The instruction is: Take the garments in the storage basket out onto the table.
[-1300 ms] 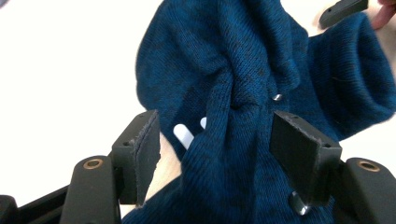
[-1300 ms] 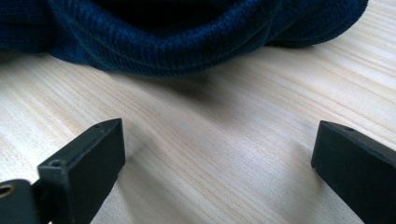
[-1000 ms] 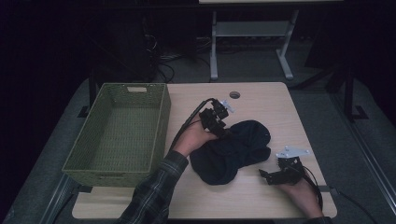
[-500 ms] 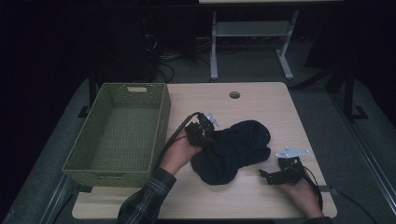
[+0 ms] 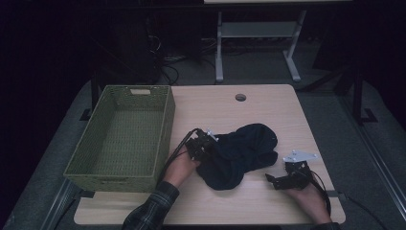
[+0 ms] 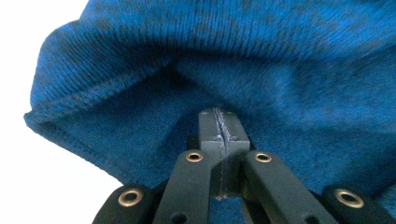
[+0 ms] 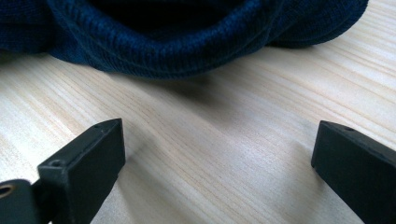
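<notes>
Lowered, left tool (image 5: 207, 143) clenched onto sweater (image 5: 242, 153) beside basket (image 5: 122, 134); right tool (image 5: 274, 181) released.

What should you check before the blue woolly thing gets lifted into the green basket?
1. Left tool shut: ok, its jaws meet tip to tip.
2. Knit caught between those jaws: cannot tell; the blue knit garment lies right against the tips.
3. Right tool out of the way: ok, open over bare table, short of the garment.
4. Green basket ready: ok, it stands left of the garment with room inside.
5. Garment fully on the table: ok.
</notes>
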A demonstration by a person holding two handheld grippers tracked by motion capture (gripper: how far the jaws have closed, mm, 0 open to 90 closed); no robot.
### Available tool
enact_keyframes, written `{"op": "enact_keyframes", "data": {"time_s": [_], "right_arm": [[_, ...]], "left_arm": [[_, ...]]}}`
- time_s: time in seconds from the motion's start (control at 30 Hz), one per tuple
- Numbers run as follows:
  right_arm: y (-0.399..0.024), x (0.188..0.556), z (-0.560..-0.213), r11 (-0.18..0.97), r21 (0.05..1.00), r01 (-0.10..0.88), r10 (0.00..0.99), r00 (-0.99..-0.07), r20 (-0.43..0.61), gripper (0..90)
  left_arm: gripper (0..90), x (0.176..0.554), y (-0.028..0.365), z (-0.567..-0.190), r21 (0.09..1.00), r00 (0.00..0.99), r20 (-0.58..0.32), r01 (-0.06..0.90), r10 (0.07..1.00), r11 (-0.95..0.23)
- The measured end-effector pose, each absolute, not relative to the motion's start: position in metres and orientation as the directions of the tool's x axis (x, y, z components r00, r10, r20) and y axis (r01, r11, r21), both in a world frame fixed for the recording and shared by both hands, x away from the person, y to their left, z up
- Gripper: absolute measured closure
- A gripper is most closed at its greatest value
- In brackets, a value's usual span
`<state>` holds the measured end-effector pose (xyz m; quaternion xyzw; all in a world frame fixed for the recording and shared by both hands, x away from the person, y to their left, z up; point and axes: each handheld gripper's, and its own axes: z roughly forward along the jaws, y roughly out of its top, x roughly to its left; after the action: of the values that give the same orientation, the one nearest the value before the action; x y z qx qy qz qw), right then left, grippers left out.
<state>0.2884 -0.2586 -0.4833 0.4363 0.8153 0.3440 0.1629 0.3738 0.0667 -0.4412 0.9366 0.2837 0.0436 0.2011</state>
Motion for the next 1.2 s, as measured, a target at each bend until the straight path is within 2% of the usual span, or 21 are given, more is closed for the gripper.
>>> {"op": "enact_keyframes", "data": {"time_s": [0.37, 0.53, 0.8, 1.0, 1.2], "right_arm": [[-0.26, 0.288, -0.483, 0.383, 0.703, 0.599, 0.822, -0.568, 0.036, 3.0], [-0.263, 0.283, -0.477, 0.405, 0.706, 0.581, 0.821, -0.571, -0.001, 12.9], [-0.281, 0.279, -0.456, 0.374, 0.747, 0.549, 0.82, -0.572, 0.009, 16.6], [-0.298, 0.292, -0.436, 0.332, 0.771, 0.544, 0.819, -0.571, 0.051, 23.4], [-0.304, 0.321, -0.42, 0.326, 0.764, 0.556, 0.803, -0.589, 0.086, 29.9]], "left_arm": [[89.8, 0.354, 0.063, -0.444, 0.418, 0.856, -0.075, 0.493, 0.512, -0.763], [89.8, 0.34, 0.06, -0.444, 0.422, 0.875, -0.078, 0.464, 0.478, -0.779], [89.7, 0.323, 0.06, -0.445, 0.441, 0.885, -0.091, 0.447, 0.456, -0.778], [89.8, 0.323, 0.064, -0.447, 0.46, 0.884, -0.108, 0.45, 0.455, -0.765], [89.8, 0.324, 0.065, -0.447, 0.466, 0.886, -0.111, 0.447, 0.451, -0.764]]}}
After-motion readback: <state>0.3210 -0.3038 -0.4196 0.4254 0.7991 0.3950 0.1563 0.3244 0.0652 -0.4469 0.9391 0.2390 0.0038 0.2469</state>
